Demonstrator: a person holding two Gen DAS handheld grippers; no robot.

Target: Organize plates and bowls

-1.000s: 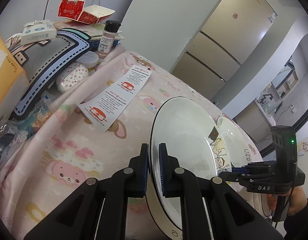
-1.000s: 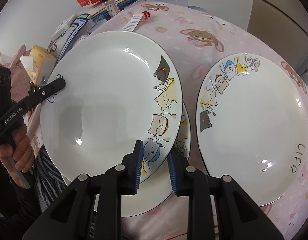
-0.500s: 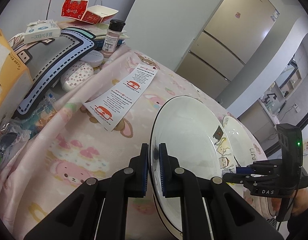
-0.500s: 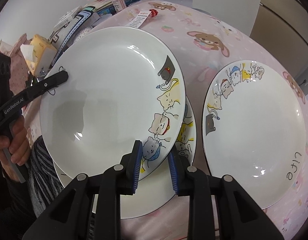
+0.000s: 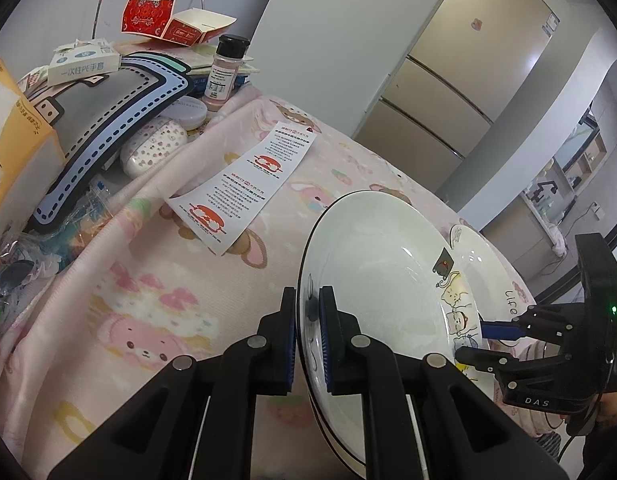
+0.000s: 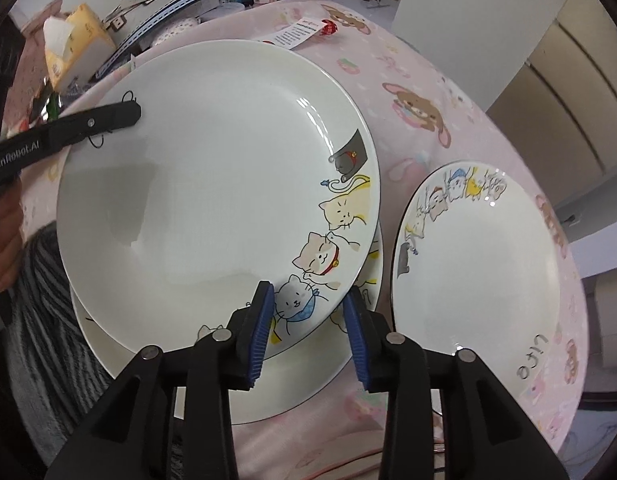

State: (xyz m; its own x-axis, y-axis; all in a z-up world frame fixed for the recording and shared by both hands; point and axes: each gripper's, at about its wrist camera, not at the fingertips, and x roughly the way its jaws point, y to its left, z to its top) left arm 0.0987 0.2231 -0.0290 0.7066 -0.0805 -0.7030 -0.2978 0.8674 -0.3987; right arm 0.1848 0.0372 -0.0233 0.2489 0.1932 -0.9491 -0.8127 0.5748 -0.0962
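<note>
Your right gripper (image 6: 308, 330) has spread its blue-padded fingers wide since a second ago, letting go of the white cat-print ceramic plate (image 6: 212, 184). That plate has sunk closer to the matching plate (image 6: 308, 384) beneath it at the table's near edge.

A table draped in a pink cartoon-print cloth (image 5: 156, 280) fills the near scene, its far left corner piled with clutter: a yellow tissue box (image 6: 74, 46), a red carton (image 5: 148, 16), a spice jar (image 5: 225, 72) and a printed leaflet (image 5: 248, 184) lying flat on the cloth. Behind rise a plain white wall (image 5: 320, 40) and a tall beige refrigerator (image 5: 460, 72). Farther right, a dimmer room with shelving (image 5: 564, 184) opens beyond a white pillar
</note>
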